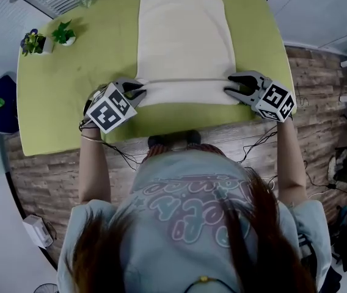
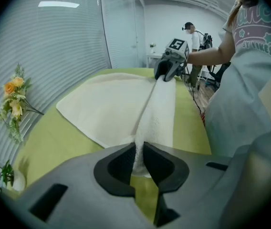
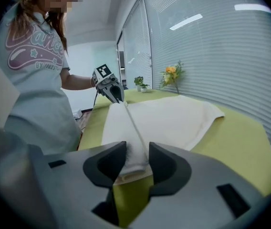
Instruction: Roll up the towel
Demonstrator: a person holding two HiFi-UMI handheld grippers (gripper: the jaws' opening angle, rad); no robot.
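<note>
Head view: a cream, fluffy terry towel [image 1: 186, 35] lies flat on the matte lime-green rounded counter [image 1: 69, 102], with its near edge turned over into a soft, narrow fold. The left hand-held gripper [image 1: 138, 91] and right hand-held gripper [image 1: 230, 85] sit at the two ends of the fold.

Left gripper view: the grey jaws are pretty much together, pinching the fold's thin edge.

Right gripper view: the jaws are partway apart, and the chunkier fold end just sits loosely between them, not squeezed.

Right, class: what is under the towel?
The green table shows round the towel, so the towel lies on that. Whatever it covers cannot be seen; its near edge is folded over on itself.
</note>
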